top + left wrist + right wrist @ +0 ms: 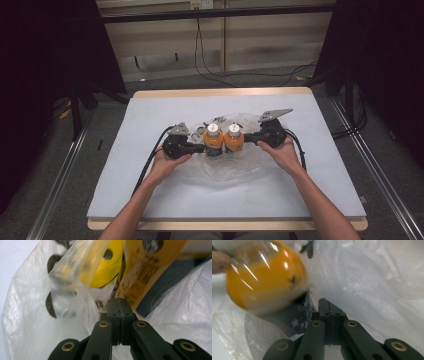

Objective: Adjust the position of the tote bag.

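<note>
Two orange bottles with white caps, the left one [213, 139] and the right one [233, 138], stand side by side amid a clear plastic bag [220, 170] at the table's middle. My left gripper [202, 147] comes at them from the left and my right gripper [248, 138] from the right. In the left gripper view the jaws [120, 301] are pressed together with bag film [27, 315] around them, and a bottle's orange label [147, 267] is just beyond. In the right gripper view the jaws [325, 302] are also shut amid the film, beside a blurred orange bottle [267, 282].
A pale sheet [150, 185] covers the wooden table [225, 92]. The crumpled bag spreads toward the person's side. Black stands and cables [210, 70] lie on the floor beyond the far edge. Dark curtains flank both sides.
</note>
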`<state>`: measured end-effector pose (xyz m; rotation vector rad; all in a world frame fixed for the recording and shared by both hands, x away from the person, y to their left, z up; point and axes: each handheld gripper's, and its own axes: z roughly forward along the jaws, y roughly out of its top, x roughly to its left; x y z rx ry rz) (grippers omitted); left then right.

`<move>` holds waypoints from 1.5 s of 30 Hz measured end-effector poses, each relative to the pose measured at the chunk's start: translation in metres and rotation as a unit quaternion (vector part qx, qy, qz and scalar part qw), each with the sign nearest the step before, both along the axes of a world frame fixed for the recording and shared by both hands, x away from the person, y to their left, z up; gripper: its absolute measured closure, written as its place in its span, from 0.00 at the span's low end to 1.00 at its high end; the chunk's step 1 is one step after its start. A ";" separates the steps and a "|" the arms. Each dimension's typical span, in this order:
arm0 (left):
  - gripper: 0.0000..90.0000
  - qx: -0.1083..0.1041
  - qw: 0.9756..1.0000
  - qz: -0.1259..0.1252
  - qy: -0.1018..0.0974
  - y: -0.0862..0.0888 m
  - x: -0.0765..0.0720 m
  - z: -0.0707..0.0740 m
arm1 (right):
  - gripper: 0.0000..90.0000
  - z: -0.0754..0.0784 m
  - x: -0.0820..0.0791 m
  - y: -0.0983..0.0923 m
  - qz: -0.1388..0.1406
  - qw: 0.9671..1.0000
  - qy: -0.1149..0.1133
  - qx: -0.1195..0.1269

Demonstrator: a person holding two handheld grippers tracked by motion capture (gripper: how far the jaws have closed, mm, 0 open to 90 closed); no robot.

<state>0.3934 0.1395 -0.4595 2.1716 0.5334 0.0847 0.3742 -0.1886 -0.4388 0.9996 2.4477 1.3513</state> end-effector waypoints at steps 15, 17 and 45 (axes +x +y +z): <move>1.00 0.063 0.998 0.003 -0.001 0.003 0.001 -0.022 | 1.00 -0.037 0.007 -0.007 -0.004 0.995 0.053 -0.079; 1.00 0.070 0.998 0.001 0.000 0.008 0.000 -0.021 | 1.00 -0.039 0.008 -0.008 -0.004 0.995 0.056 -0.087; 1.00 0.116 0.993 0.018 -0.031 0.063 -0.008 -0.016 | 1.00 -0.030 -0.010 -0.044 0.001 0.982 0.065 -0.176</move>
